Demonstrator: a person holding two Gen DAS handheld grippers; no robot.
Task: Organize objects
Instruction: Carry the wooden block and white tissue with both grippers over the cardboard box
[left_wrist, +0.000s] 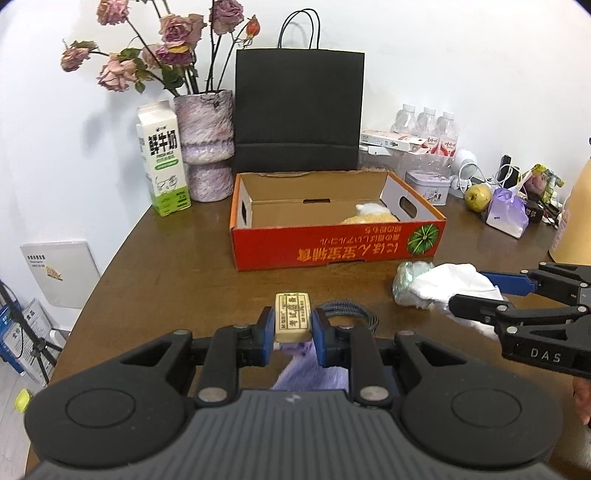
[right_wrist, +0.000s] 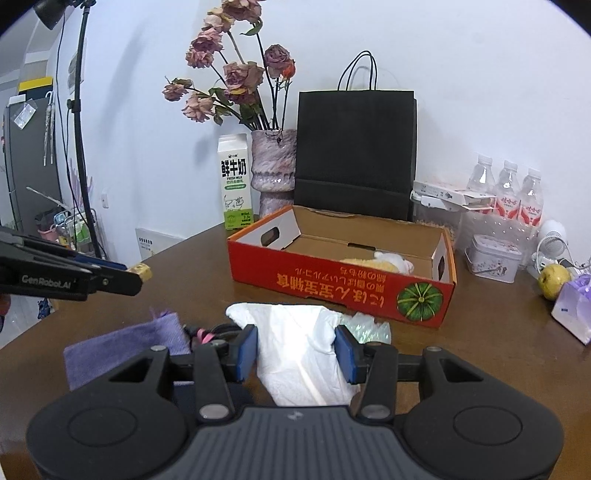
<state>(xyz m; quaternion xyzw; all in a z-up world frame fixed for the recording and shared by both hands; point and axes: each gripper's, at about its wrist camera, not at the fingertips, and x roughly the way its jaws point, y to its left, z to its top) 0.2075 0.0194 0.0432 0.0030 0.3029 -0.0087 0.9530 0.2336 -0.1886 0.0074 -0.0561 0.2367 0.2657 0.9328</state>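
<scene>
My left gripper (left_wrist: 292, 332) is shut on a small yellowish block (left_wrist: 292, 316) with printed characters, held above the brown table (left_wrist: 166, 273). The right wrist view shows this gripper (right_wrist: 131, 275) at the left with the block (right_wrist: 143, 271) at its tips. My right gripper (right_wrist: 295, 349) is shut on a crumpled white cloth (right_wrist: 299, 354), also seen from the left wrist as gripper (left_wrist: 467, 290) and cloth (left_wrist: 448, 282). Ahead of both stands an open red cardboard box (left_wrist: 332, 249) (right_wrist: 332, 286) with a yellow and white soft thing (left_wrist: 369, 214) inside.
A purple cloth (right_wrist: 125, 347), a coiled cable (left_wrist: 349, 310) and crumpled clear plastic (left_wrist: 406, 282) lie near the grippers. Behind the box stand a milk carton (left_wrist: 164, 158), a vase of dried roses (left_wrist: 207, 144) and a black paper bag (left_wrist: 299, 110). Bottles (right_wrist: 509, 192), a tin (right_wrist: 493, 254) and a green fruit (right_wrist: 554, 280) crowd the right.
</scene>
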